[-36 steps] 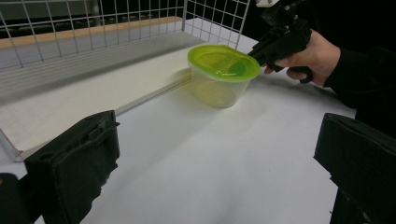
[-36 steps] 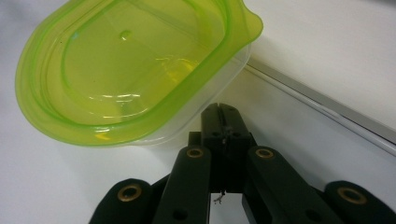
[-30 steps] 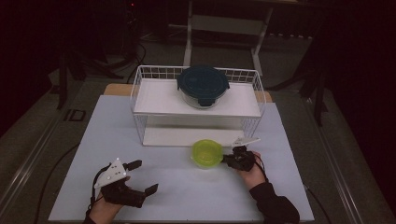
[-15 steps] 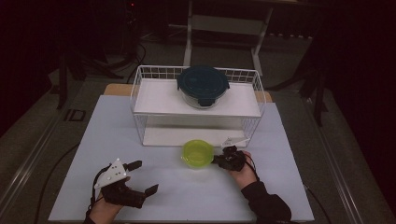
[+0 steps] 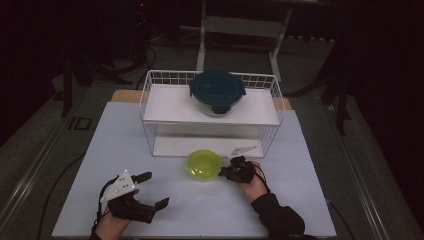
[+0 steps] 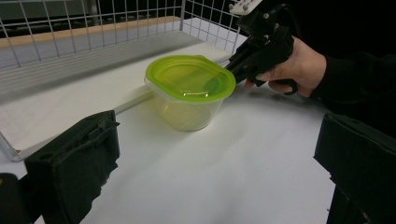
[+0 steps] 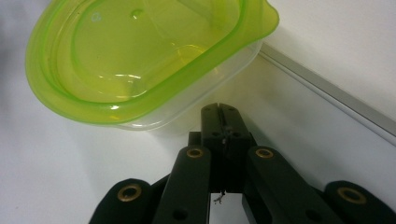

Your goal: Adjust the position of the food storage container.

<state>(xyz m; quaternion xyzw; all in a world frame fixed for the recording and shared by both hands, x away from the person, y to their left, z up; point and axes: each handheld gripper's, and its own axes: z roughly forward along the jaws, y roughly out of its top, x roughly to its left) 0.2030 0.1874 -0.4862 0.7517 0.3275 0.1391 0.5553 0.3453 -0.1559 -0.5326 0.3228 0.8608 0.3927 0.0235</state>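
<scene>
**Right tongs closed at the tub's side, left tongs wide open**

The right tongs (image 5: 226,173) are fully closed, their two jaws pressed flat together with nothing between them. In the right gripper view the joined tips (image 7: 219,122) sit right against the clear wall of the tub (image 7: 140,60), under the overhang of its green lid (image 7: 93,93); whether they actually touch the wall I cannot tell. The left tongs (image 5: 152,190) stand wide open and hold nothing; in the left gripper view their two black jaws rise at the far left and far right of the frame with bare bench between them.

The tub (image 5: 203,164) stands upright on the white bench (image 5: 210,215), lid on, just in front of the lower front edge of the wire rack (image 5: 150,100). It lies just left of the right tongs in the high view, and well apart from the left tongs, which rest near the bench's front-left part. Between the left tongs and the tub the bench is open, as is the front strip towards the person. Behind the tub the rack's low shelf and wire sides close off the way. On the rack's upper shelf sits a round container with a dark teal lid (image 5: 217,90).
</scene>
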